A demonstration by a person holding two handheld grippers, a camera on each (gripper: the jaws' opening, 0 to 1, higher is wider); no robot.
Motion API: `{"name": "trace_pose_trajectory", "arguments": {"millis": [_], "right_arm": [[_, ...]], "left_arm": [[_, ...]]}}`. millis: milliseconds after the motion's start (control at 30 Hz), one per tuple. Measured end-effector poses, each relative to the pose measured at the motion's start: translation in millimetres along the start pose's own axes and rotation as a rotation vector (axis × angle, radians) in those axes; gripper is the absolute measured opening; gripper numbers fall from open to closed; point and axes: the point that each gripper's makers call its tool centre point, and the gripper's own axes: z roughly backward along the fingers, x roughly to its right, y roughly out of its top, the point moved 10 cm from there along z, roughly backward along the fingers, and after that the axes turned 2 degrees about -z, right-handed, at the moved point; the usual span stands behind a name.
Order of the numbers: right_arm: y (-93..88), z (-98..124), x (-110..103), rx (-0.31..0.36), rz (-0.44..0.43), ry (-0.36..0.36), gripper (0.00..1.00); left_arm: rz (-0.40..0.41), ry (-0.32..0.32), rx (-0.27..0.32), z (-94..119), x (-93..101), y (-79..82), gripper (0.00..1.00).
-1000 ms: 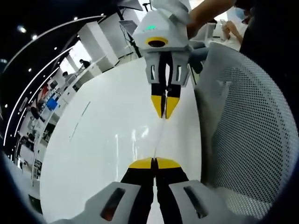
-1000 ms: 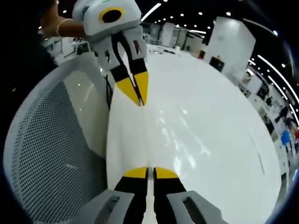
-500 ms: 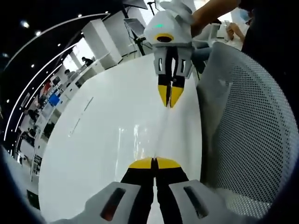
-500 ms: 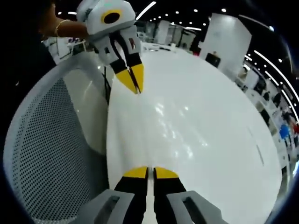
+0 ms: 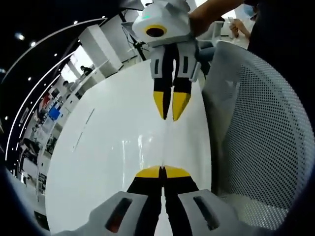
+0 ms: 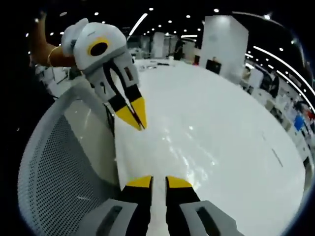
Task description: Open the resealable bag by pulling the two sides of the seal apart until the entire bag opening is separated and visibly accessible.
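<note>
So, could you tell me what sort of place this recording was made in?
Probably a large open-plan office or exhibition hall: a long white table, a mesh office chair, rows of ceiling spotlights and distant desks with people at them.

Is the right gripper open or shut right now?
Slightly open. In the left gripper view, the right gripper shows a narrow gap between its yellow tips; the clear bag stretches toward them, but any grip is unclear.
</note>
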Motion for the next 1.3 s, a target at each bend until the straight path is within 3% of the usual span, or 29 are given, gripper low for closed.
{"name": "trace_pose_trajectory", "arguments": {"millis": [633,833,967,1033,1300], "right_arm": [[-6.4,-22,3,-0.04,0.001,0.029,0.0],[1.1,-23,4,-0.033,-0.026,0.018,0.0],[7.3,-21,5,-0.027,-0.023,0.003,0.0],[9.7,-21,5,-0.023,-0.024,-0.002,0.0],[19.7,-23,1,-0.018,0.003,-0.001,0.0]], "left_arm": [[0.001,0.014,0.001,2,-1.8,-3.1,0.0],[-0.008,0.071,-0.017,5,-4.9,-4.3,0.0],[-0.016,0.099,-0.009,7,-4.2,1.7,0.25],[-0.032,0.107,-0.003,7,-3.3,6.1,0.29],[-0.072,0.087,0.048,1,2.7,27.2,0.17]]}}
